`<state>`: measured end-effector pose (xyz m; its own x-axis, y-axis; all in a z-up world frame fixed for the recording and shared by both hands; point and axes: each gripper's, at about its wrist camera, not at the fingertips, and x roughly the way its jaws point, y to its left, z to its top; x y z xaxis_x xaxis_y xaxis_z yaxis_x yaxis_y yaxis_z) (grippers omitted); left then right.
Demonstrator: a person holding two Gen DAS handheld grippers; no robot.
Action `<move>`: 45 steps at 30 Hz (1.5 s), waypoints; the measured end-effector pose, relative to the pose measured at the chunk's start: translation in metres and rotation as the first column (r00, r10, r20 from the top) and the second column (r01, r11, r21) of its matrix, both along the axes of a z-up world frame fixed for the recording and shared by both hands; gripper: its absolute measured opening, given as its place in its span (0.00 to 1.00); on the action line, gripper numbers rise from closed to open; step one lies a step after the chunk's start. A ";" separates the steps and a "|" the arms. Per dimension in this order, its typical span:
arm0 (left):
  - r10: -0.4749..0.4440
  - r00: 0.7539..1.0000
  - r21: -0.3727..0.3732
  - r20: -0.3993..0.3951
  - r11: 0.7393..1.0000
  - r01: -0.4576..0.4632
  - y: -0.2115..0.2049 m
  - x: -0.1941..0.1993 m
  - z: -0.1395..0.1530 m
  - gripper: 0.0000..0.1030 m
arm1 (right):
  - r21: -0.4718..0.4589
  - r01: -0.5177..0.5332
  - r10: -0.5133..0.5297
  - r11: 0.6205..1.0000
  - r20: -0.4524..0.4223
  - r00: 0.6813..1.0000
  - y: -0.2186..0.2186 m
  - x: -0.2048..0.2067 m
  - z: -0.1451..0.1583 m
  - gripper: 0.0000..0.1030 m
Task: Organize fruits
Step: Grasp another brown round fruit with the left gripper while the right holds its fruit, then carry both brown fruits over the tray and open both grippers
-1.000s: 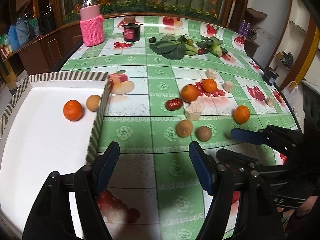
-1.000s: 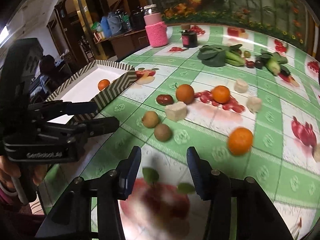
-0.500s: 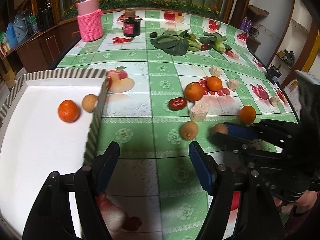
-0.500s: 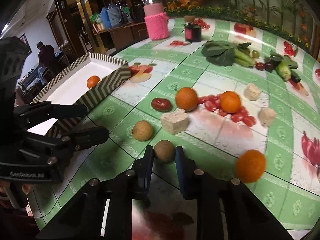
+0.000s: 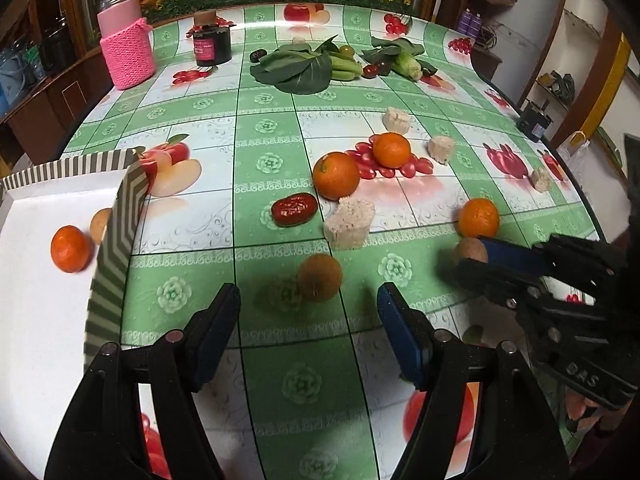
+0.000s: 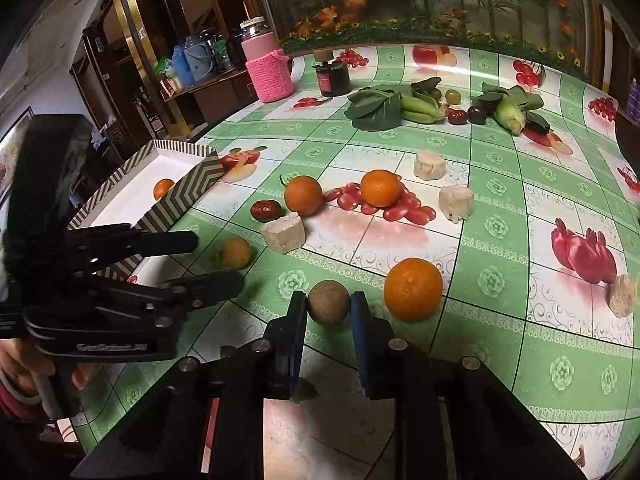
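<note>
Right gripper [image 6: 329, 309] clamped on small brown fruit [image 6: 328, 301]; tray [image 6: 182, 196] far-left of it.

Held fruit round, no long axis, low over tablecloth [image 6: 500, 240], just left of orange [image 6: 413, 289]. Left gripper [image 5: 308, 304] half-wide, just been closing, nothing between pads; second brown fruit [image 5: 320, 277] directly ahead of tips. Left gripper nearer tray; tray already containing orange fruit [image 5: 69, 249].

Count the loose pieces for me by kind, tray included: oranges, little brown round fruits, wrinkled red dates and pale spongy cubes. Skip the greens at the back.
Oranges: 4
Brown round fruits: 3
Red date: 1
Pale cubes: 4
Total: 12
</note>
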<state>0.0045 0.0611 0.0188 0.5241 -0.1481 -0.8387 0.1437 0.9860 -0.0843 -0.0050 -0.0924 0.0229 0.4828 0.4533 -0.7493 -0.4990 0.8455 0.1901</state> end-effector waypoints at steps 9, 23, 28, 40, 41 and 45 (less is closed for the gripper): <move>0.022 1.000 0.011 0.015 1.000 -0.023 0.005 0.002 -0.004 0.19 | 0.023 -0.004 0.004 1.000 -0.014 1.000 0.000 -0.002 -0.001 0.22; 0.073 0.993 0.036 0.093 0.996 -0.076 0.025 -0.026 0.027 0.20 | 0.046 -0.026 0.026 0.999 -0.001 1.000 0.026 -0.014 0.010 0.22; 0.101 0.988 0.049 0.118 0.993 -0.107 0.038 -0.035 0.037 0.20 | 0.045 -0.057 0.056 0.997 0.013 0.998 0.044 -0.020 0.017 0.22; 0.220 0.965 0.075 0.145 0.970 -0.233 0.102 -0.055 0.050 0.20 | 0.047 -0.151 0.149 0.987 0.041 0.988 0.097 -0.030 0.035 0.22; 0.234 0.961 0.079 0.145 0.966 -0.247 0.110 -0.056 0.050 0.20 | 0.046 -0.160 0.158 0.986 0.041 0.987 0.102 -0.030 0.035 0.22; 0.267 0.953 0.084 0.143 0.956 -0.280 0.132 -0.062 0.050 0.20 | 0.035 -0.207 0.205 0.978 0.046 0.978 0.132 -0.032 0.038 0.22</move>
<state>-0.0573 0.1932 0.0685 0.6365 0.0990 -0.7649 -0.1298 0.9913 0.0203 -0.0370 0.0392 0.0611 0.4065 0.5753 -0.7098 -0.6701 0.7158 0.1964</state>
